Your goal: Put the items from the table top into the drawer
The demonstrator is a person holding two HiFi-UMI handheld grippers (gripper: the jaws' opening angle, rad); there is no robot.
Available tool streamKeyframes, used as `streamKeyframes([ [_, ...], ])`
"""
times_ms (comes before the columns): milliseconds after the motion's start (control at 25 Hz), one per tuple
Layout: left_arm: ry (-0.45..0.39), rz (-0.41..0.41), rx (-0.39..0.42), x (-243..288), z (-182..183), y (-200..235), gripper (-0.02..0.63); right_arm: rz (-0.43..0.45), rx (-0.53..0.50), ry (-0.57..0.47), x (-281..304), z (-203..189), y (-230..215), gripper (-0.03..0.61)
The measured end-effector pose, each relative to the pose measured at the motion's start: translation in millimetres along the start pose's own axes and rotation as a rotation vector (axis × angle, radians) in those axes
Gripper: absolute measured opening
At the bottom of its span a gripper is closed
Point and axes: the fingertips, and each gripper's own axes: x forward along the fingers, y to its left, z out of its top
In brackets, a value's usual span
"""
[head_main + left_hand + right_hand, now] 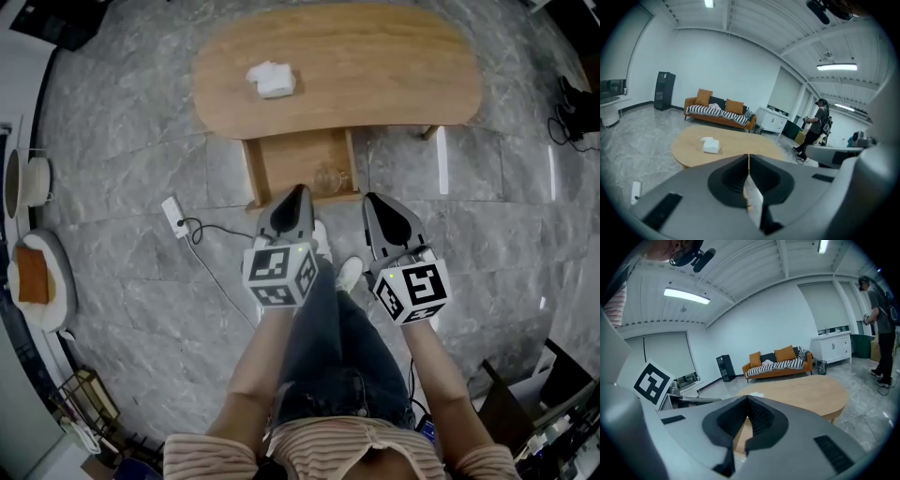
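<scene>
Floor (122,141): grey marbled stone that carries the table and the person standing on it.
Table (375,66): oval wooden top, seen from above in the head view; its near edge faces the person.
Person: stands just short of the table, in jeans and light shoes.
Left forearm (251,366): reaches forward from the body and ends under the marker cube of the left gripper.
Right forearm (439,366): reaches forward alongside the left one, apart from it, and ends under the other marker cube.
Drawer (253,173): stands open from under the table's near edge, left of that edge's middle, open top showing.
Left gripper (298,191): held in the air over the drawer's front edge, nose aimed at the table and tipped a little downward. In the left gripper view (749,158) its jaws meet at the tips, closed, with nothing gripped.
Right gripper (372,200): held level with the left one and just beside it, off the drawer's right front corner, with the same forward and slightly downward aim. In the right gripper view (748,397) its jaws are closed tip to tip and empty.
White tissue pack (271,80): lies on the table top left of the middle, about midway between the far and near edges, well apart from both grippers.
Clear glass (328,178): sits inside the drawer, near its right front corner.
</scene>
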Motion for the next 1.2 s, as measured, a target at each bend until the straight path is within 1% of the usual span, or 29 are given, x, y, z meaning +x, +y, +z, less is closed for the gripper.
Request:
streamKeyframes([
  [240,-0.066,-0.017,0.042,-33,33,-24,0.017,0.020,-0.002,-0.098,-27,39,8,0.000],
  [440,-0.120,-0.039,0.071,-57,56,-44,0.017,0.027,-0.033,-0.162,-50,68,12,0.000],
  [640,-0.159,-0.055,0.083,-81,71,-60,0.017,0.022,-0.062,-0.189,-71,85,17,0.000],
  [840,-0.196,-0.061,0.096,-105,84,-71,0.015,0.031,-0.094,-0.236,-93,104,33,0.000],
  [1200,-0.270,-0.085,0.150,-141,109,-94,0.017,0.054,-0.127,-0.324,-134,136,57,0.000],
])
